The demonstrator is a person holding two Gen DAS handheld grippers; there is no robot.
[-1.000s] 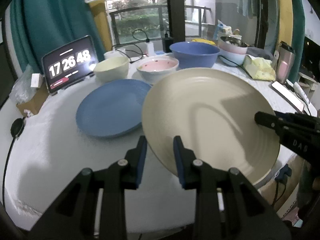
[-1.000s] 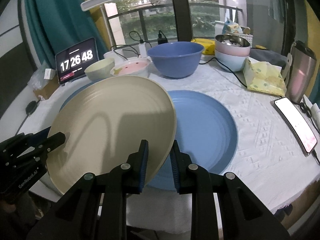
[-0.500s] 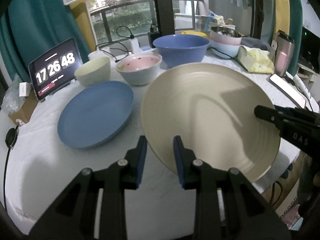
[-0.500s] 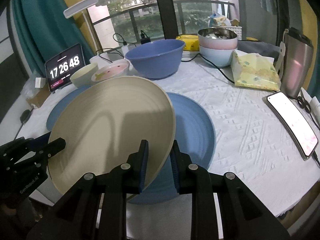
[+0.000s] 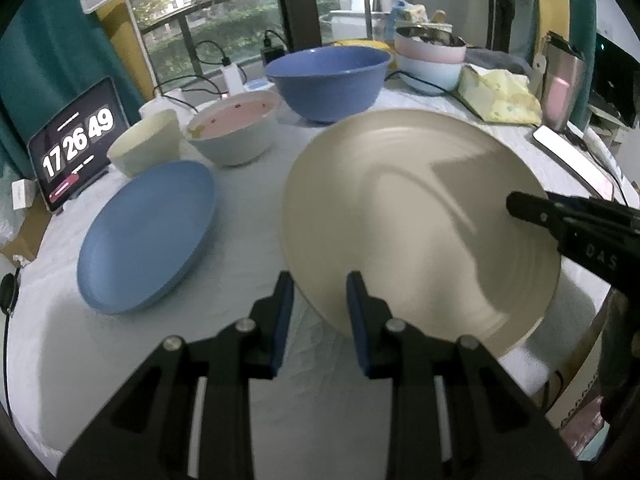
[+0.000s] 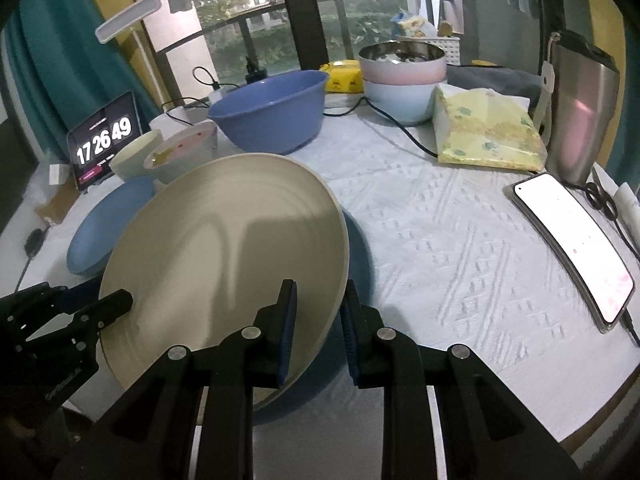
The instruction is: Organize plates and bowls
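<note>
Both grippers hold a large cream plate (image 5: 420, 224) (image 6: 224, 256) tilted above the table. My left gripper (image 5: 320, 304) is shut on its near rim, and my right gripper (image 6: 318, 312) is shut on the opposite rim. Each gripper shows in the other's view, the right gripper (image 5: 560, 220) and the left gripper (image 6: 80, 316). A large blue plate (image 6: 358, 240) lies under the cream plate, mostly hidden. A smaller blue plate (image 5: 148, 236) (image 6: 108, 224) rests to the left. Behind stand a big blue bowl (image 5: 328, 76) (image 6: 272, 112), a pink-lined bowl (image 5: 236, 132) (image 6: 184, 152) and a cream bowl (image 5: 144, 148) (image 6: 134, 156).
Stacked pink and pale blue bowls (image 6: 402, 80) stand at the back. A tissue pack (image 6: 484, 132), a steel flask (image 6: 580, 112) and a lit phone (image 6: 572, 240) occupy the right side. A tablet clock (image 5: 76, 144) and cables sit at the back left. The table edge runs near the phone.
Both grippers have carried the cream plate to the right and slightly down. It now covers most of the large blue plate. The small blue plate is left farther behind.
</note>
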